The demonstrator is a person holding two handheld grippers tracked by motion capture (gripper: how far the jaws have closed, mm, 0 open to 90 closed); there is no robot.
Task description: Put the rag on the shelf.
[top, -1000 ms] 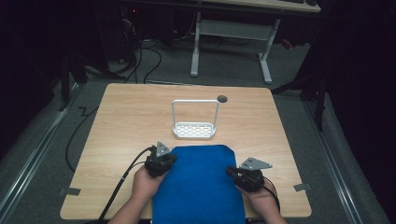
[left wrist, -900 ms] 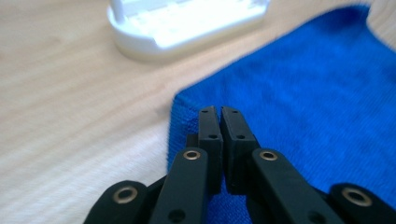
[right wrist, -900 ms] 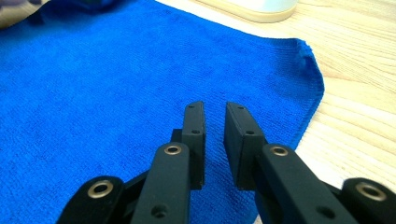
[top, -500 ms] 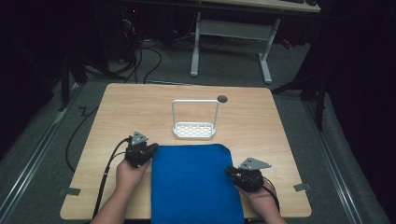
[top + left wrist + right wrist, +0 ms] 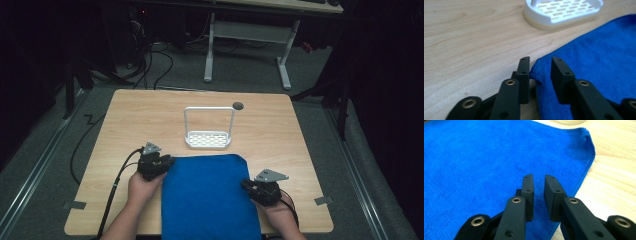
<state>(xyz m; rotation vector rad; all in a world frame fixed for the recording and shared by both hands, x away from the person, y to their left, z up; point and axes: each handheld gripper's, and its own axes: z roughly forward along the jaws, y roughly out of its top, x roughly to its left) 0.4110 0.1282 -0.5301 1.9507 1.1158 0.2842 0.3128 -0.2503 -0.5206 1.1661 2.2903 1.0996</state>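
My left gripper (image 5: 162, 163) sits at the left edge of the flat blue terry cloth (image 5: 209, 196), close to the cloth's far left corner, and in the left gripper view its fingers (image 5: 524, 75) stand parted with a gap between them; the rolled blue corner of the cloth lies in that gap, touching or just beside the inner face of the left one, and nothing is pinched. My right gripper (image 5: 252, 187) rests at the cloth's right edge, nearer the near edge of the light wooden worktop (image 5: 130, 117). In the right gripper view its fingers (image 5: 528, 195) are drawn close with a narrow slit left between them, hanging over the blue pile just inside the cloth's right hem; I cannot tell whether they touch the fabric, and they grip nothing. The cloth lies spread flat on the near middle of the worktop, and its near end runs over the worktop's near edge. Just beyond its far edge, near the worktop's centre, stands a white slotted plastic tray with a tall wire hoop handle (image 5: 209, 138), apart from the cloth. A small dark round hole (image 5: 238, 105) sits near the worktop's far edge.
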